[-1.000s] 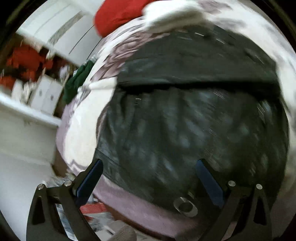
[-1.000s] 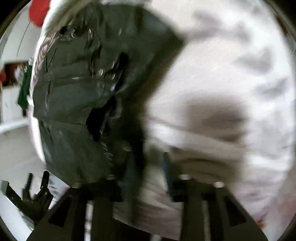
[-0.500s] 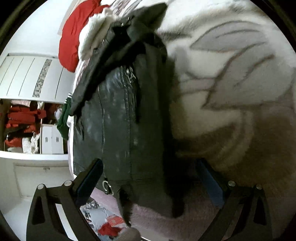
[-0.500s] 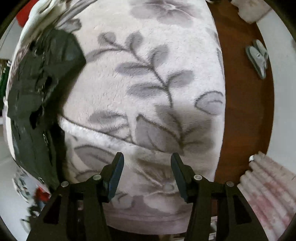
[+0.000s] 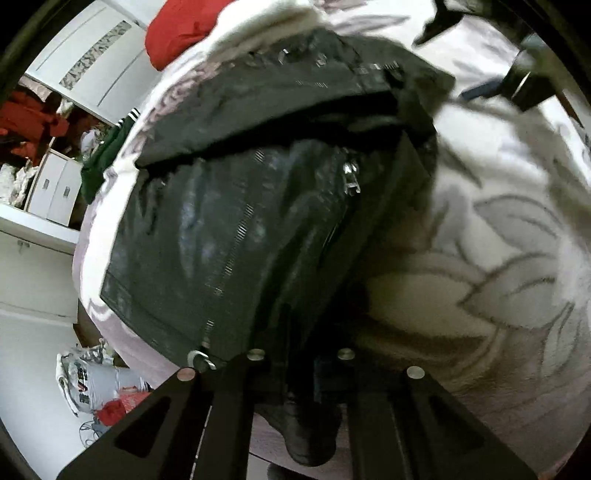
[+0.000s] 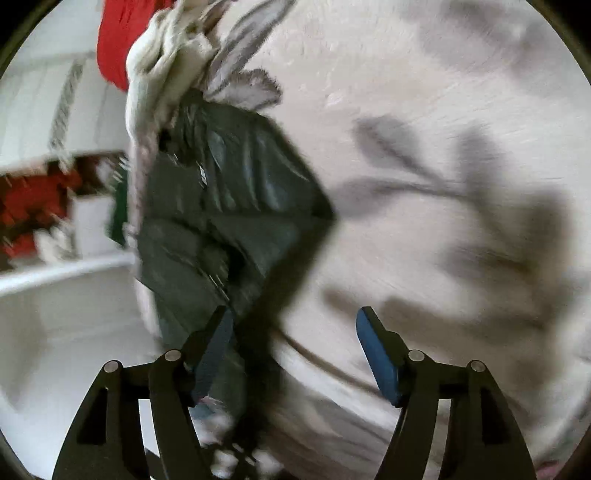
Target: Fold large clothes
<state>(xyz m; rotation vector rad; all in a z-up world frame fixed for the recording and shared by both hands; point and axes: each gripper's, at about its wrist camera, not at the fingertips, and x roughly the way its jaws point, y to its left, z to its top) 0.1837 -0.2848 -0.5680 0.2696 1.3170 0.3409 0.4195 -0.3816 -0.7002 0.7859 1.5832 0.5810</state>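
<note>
A black, shiny zip-up jacket [image 5: 240, 229] lies folded on a pale blanket with grey leaves [image 5: 498, 240]. My left gripper [image 5: 299, 373] is at the jacket's near right corner, and its jaws are shut on the dark fabric there. In the right wrist view the jacket [image 6: 229, 206] fills the left middle. My right gripper [image 6: 295, 332] hovers at the jacket's right edge with its jaws opening. Its left finger [image 6: 214, 343] is over the dark fabric, its right finger [image 6: 376, 354] over the blanket [image 6: 406, 110]. The pads press on nothing.
A red garment [image 5: 177, 33] and a white fleecy one [image 6: 162, 55] lie at the blanket's far end. A green garment [image 5: 107, 155] hangs off the left side. White cabinets [image 5: 55, 195] and floor clutter [image 5: 88, 380] lie to the left.
My left gripper's jaws went from wide open to shut on the jacket's near corner. My right gripper swung left from bare blanket to the jacket's edge, and its jaws widened.
</note>
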